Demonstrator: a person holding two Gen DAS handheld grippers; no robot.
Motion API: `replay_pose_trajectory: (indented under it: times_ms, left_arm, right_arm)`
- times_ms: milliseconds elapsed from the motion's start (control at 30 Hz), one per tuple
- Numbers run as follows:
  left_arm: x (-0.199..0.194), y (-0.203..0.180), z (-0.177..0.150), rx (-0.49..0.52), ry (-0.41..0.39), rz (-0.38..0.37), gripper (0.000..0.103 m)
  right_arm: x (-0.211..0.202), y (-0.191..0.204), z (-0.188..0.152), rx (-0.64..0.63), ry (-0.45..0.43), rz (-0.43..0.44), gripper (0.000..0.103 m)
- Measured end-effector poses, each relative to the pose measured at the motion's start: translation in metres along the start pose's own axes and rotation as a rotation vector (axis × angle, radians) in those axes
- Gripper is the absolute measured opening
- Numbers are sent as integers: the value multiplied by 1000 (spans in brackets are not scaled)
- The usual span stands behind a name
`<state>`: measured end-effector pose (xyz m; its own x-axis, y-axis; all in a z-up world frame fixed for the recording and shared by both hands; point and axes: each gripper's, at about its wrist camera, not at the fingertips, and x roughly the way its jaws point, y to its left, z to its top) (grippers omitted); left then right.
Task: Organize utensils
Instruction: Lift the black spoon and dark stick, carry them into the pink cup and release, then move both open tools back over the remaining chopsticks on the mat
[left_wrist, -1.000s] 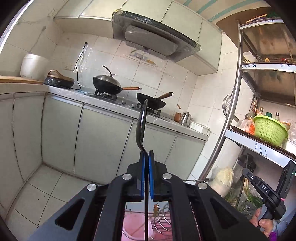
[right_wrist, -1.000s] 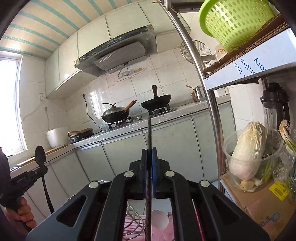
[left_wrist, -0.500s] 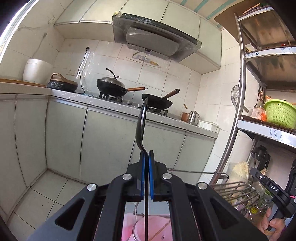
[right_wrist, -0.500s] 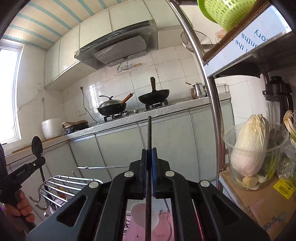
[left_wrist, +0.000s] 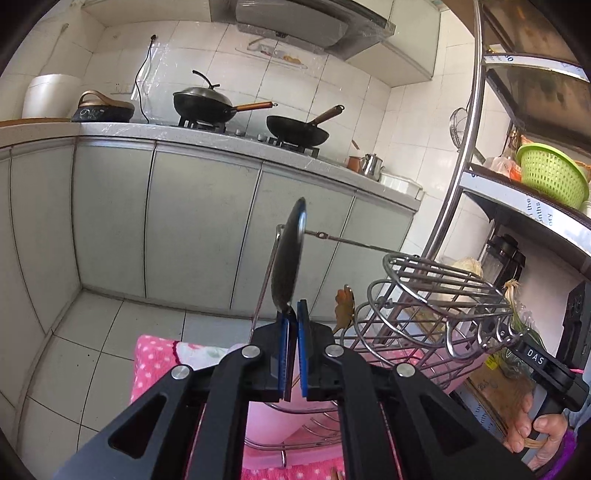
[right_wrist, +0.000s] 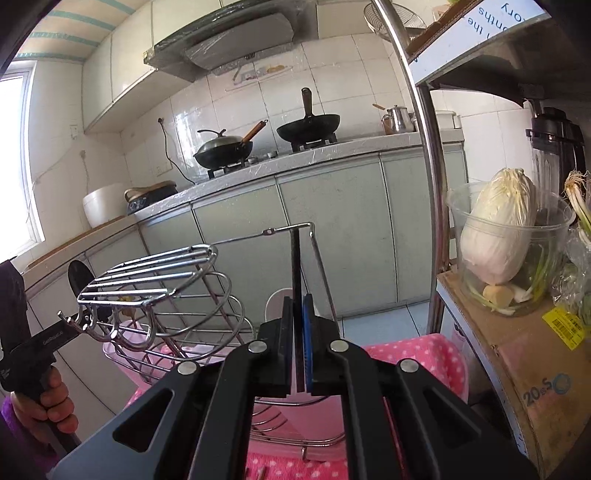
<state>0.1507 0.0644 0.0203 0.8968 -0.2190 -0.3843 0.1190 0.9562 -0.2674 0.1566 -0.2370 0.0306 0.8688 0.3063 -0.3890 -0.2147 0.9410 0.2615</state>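
Note:
My left gripper is shut on a black spoon; its bowl stands upright above the fingers. My right gripper is shut on a thin dark utensil handle that stands upright; its far end is hard to make out. A chrome wire dish rack with hooks stands on a pink dotted cloth, right of the left gripper. In the right wrist view the rack is to the left, and the left gripper's spoon shows behind it.
A metal shelf unit stands to the right with a green basket. A bowl with cabbage sits on a cardboard box. The kitchen counter with two woks is behind. A pink tub lies under the rack.
Both grippers have tilted downward with their utensils. The wire rack and pink cloth have come up into view and sit closer to both grippers.

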Motion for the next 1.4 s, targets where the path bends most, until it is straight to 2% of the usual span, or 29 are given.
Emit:
replay_pose_trajectory:
  times_ms: [67,100,133,167,233,600,733,900,1100,1167,1233,1400]
  left_arm:
    - [3,1,1,-4,26,5,8]
    - [4,1,1,-4,36,7,16]
    - [4,1,1,-2,45,10,25]
    - [4,0,1,3,52,8,27]
    - [3,-1,2,14,60,14,27]
    - [-21,14,2,-75,92,10,27]
    - [-42,15,-5,-97,100,3,27]
    - [-60,12,-22,-108,153,-12,27]
    - [-62,0,-56,-125,288,-71,27]
    - [-56,-5,-70,-127,354,-90,27]
    - [-47,-10,-85,-130,435,-106,21]
    - [-19,-23,-114,-122,612,-105,15]
  right_arm:
    - [2,0,-1,-5,24,-14,7]
    - [2,0,-1,-6,31,-20,10]
    - [2,0,-1,-5,40,-25,20]
    - [2,-2,-1,-2,43,-25,32]
    - [-1,-1,0,-4,42,-28,39]
    - [-27,-2,-2,7,56,-33,41]
    - [-47,-2,-11,25,62,-30,41]
    - [-68,0,-29,51,102,-19,41]
    - [-79,6,-60,88,203,20,41]
    - [-80,6,-72,115,242,29,41]
    - [-79,5,-85,160,292,57,41]
    - [-72,5,-112,221,405,74,41]
